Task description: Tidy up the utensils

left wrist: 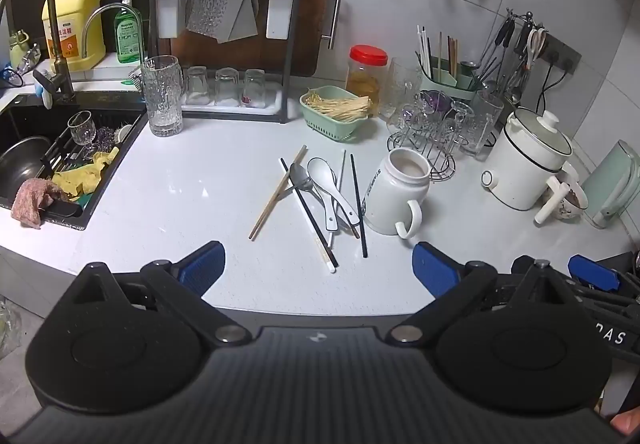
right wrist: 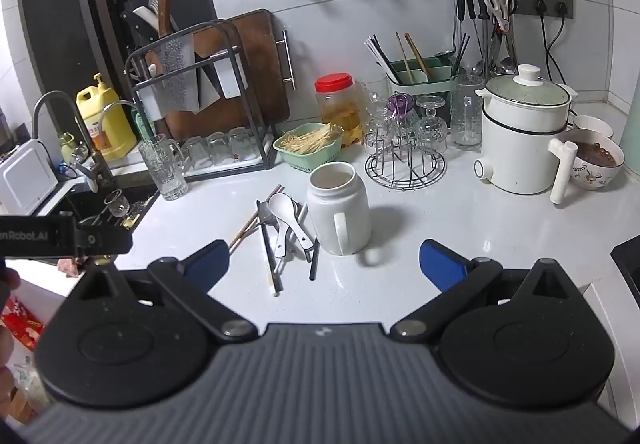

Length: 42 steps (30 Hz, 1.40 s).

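A: Utensils [left wrist: 316, 199] lie in a loose pile on the white counter [left wrist: 192, 203], just left of the white mug [left wrist: 394, 195]. We use the mug as our landmark. It stands upright, mouth open, handle toward us.

B: Contents of the pile, as we read them from the left wrist view?

A: We count a white ceramic spoon [left wrist: 326, 179] nearest the mug's left side, with a second white handle under it. A metal fork [left wrist: 300, 179] lies further left, crossing a pair of wooden chopsticks [left wrist: 276, 195]. One black chopstick [left wrist: 358, 203] lies just beside the mug's base; another black chopstick [left wrist: 308, 211] runs diagonally under the fork. A white chopstick [left wrist: 312, 228] lies alongside it. We cannot tell which pieces touch within the overlap.

B: Tool state?

A: Left gripper [left wrist: 318, 268] hangs in front of the pile, jaws spread wide, nothing between the blue pads. Right gripper [right wrist: 324, 264] sits in front of the mug, also spread wide and holding nothing. In its view the mug [right wrist: 338, 211] falls between the fingers, apart from both.

B: Surroundings relative to the mug?

A: Behind it, a green basket [left wrist: 336, 113] of thin sticks and a red-lidded jar [left wrist: 366, 73]. Behind and right, a wire glass rack [left wrist: 430, 135], then a white electric pot [left wrist: 528, 159]. Far left of the mug, the sink [left wrist: 48, 171] with cloths on its edge.
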Each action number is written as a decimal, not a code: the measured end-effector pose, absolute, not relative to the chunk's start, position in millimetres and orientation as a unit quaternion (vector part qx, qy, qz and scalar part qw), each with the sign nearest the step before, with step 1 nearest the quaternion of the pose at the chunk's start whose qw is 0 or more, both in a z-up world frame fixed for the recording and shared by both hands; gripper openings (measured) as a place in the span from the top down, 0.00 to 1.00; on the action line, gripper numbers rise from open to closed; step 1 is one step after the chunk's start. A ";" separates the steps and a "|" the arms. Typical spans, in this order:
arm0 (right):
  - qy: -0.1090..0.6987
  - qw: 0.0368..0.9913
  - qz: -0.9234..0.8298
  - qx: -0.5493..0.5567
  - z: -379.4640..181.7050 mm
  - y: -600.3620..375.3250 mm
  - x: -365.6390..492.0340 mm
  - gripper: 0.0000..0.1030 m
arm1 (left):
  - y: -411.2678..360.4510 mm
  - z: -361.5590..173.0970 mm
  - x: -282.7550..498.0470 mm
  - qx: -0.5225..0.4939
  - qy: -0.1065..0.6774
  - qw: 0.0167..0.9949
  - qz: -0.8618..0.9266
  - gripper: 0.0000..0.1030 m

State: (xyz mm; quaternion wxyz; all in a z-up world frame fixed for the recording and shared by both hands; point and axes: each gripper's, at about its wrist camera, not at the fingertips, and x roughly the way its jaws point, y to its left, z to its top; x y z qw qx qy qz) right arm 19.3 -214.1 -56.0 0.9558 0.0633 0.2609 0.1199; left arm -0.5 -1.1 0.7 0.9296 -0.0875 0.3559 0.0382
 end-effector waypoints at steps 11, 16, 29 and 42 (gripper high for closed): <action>0.260 0.956 0.117 0.072 -50.6 -217.0 15.2 0.00 | -3.3 9.4 -1.5 -0.088 0.359 0.929 0.030 0.01; 0.262 0.955 0.118 0.072 -51.4 -216.5 15.0 0.00 | -1.8 6.4 0.2 -0.088 0.362 0.928 0.027 0.01; 0.265 0.954 0.117 0.072 -55.0 -216.0 16.9 0.00 | -3.2 4.7 0.0 -0.087 0.363 0.927 0.027 0.01; 0.289 0.948 0.118 0.063 -63.4 -211.0 21.0 0.00 | -3.4 2.5 -0.3 -0.080 0.369 0.926 0.030 0.01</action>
